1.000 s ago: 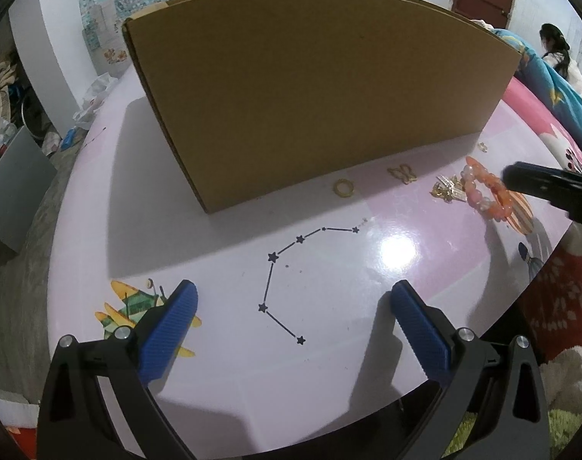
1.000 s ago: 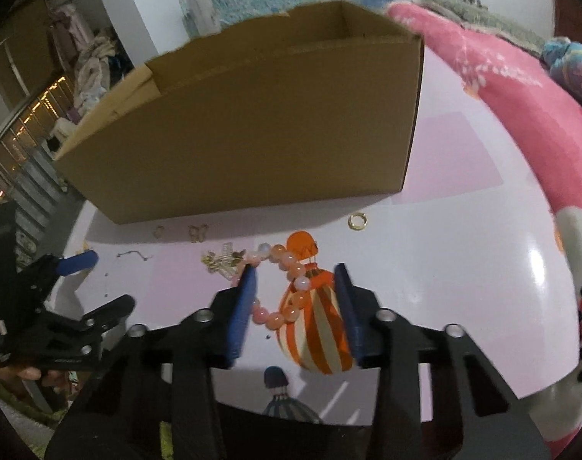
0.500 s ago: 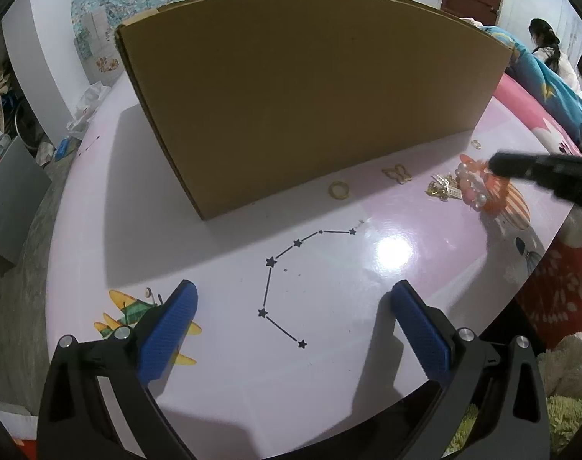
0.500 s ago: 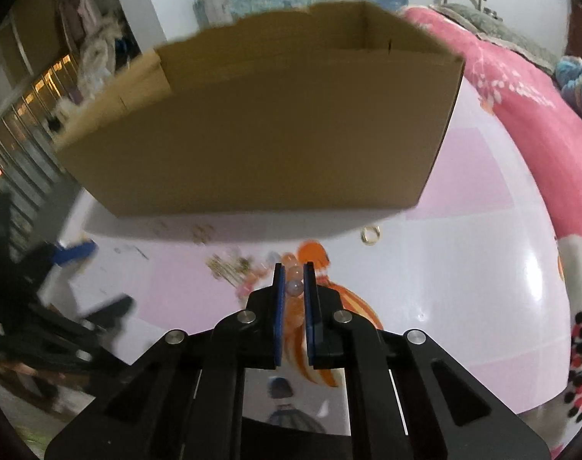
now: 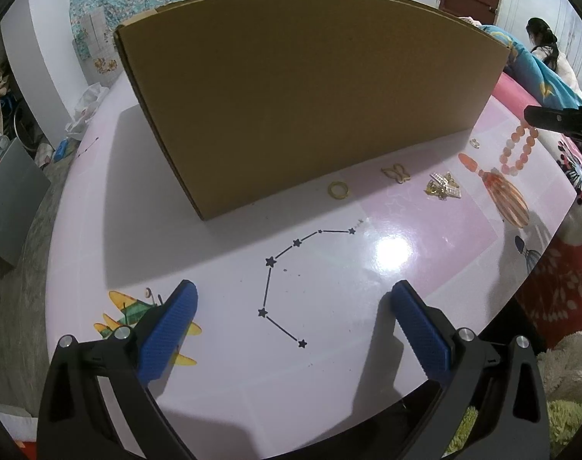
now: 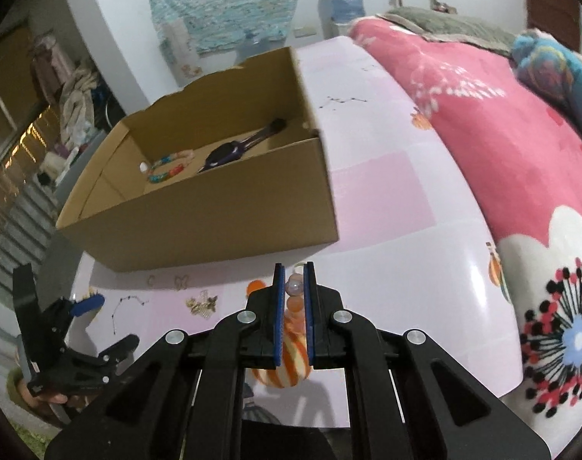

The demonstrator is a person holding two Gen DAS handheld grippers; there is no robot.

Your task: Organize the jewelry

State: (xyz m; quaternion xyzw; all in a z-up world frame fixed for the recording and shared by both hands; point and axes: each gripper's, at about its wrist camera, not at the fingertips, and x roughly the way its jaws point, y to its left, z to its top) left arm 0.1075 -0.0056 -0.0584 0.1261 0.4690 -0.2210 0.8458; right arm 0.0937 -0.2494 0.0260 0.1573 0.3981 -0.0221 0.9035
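One orange-and-pink bead bracelet (image 5: pixel 517 149), item in hand: it hangs as a loop at the right edge of the left wrist view, off the table, and is pinched by a bead or two between the nearly closed blue pads of the right gripper (image 6: pixel 294 287), low centre of the right wrist view. Judged light, limp along its string, with hard, smooth round beads likely to roll or slip from a pinch; best taken across the strand between two beads, as a hold on a single bead looks insecure. Destination presumed: open cardboard box (image 6: pixel 199 207), centre-left of the right wrist view, already containing a multicoloured bead bracelet (image 6: pixel 168 166) and a dark wristwatch (image 6: pixel 241 147). Left on the pink table (image 5: pixel 214 245): gold ring (image 5: pixel 337 190), butterfly-outline piece (image 5: pixel 396 173), gold charm cluster (image 5: pixel 442 189), small ring (image 5: pixel 474 143). Left gripper (image 5: pixel 291 326): spread wide, holding nothing, over the lower table.
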